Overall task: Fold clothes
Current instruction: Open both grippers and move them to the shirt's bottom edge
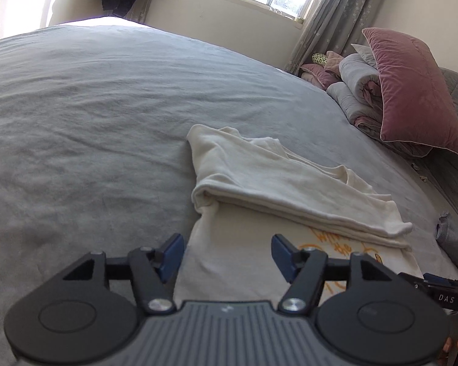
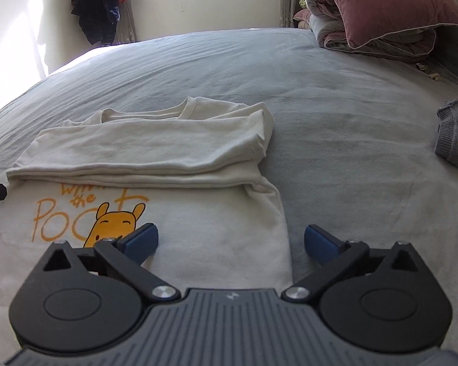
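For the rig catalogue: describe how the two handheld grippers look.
Both match. The left gripper and right gripper have blue finger pads on black linkage arms with silver pivot bolts, round black discs at each side, and a ribbed grey body bearing a small white mark. White "DAS" lettering marks the right gripper's side in the left view.

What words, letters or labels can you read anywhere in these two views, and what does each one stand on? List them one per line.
"the": orange print on the white T-shirt, right wrist view.
"PO", then letters cut off by the bear drawing: same print.
Word above "the": half hidden under the fold, unreadable.
"DAS": on the right gripper, seen in the left wrist view.
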Tool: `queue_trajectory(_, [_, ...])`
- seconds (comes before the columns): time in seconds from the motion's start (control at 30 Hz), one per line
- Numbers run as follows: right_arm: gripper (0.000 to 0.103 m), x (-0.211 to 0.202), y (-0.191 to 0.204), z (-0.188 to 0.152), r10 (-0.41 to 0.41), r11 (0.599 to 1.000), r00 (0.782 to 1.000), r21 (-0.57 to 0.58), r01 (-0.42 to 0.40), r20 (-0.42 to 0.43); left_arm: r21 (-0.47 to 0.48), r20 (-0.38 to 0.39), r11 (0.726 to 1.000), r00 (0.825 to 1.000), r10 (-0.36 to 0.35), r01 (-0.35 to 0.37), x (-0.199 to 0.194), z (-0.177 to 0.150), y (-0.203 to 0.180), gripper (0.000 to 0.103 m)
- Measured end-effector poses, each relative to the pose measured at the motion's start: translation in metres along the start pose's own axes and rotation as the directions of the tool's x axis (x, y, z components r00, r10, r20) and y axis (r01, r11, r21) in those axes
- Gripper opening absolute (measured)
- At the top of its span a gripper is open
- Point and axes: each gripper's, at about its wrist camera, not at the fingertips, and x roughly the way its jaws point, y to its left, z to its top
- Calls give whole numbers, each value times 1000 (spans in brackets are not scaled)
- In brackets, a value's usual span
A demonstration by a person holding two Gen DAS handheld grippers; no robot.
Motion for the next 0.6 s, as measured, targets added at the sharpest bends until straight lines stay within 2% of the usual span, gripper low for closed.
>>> queue_trajectory(0.13, [103,-23,1,-18,-31,999,1000,32,31,-2,21,47,1000,999,13,-14,-26,-32,5,70])
queue_trajectory(0.23, [103,-39,2,-33,-44,999,999,8,44,-10,22,67,1000,998,21,-22,-47,-51,7,74])
queue_trajectory(0.37, [103,-60,-2,-52,-32,999,999,-1,32,-12,19,72,1000,997,21,-22,-73,-72,6,77])
queue_trajectory(0.6, [103,-95,-14,-90,15,999,1000,-52,-14,25,89,60,995,997,43,-49,-111,-110,-3,79])
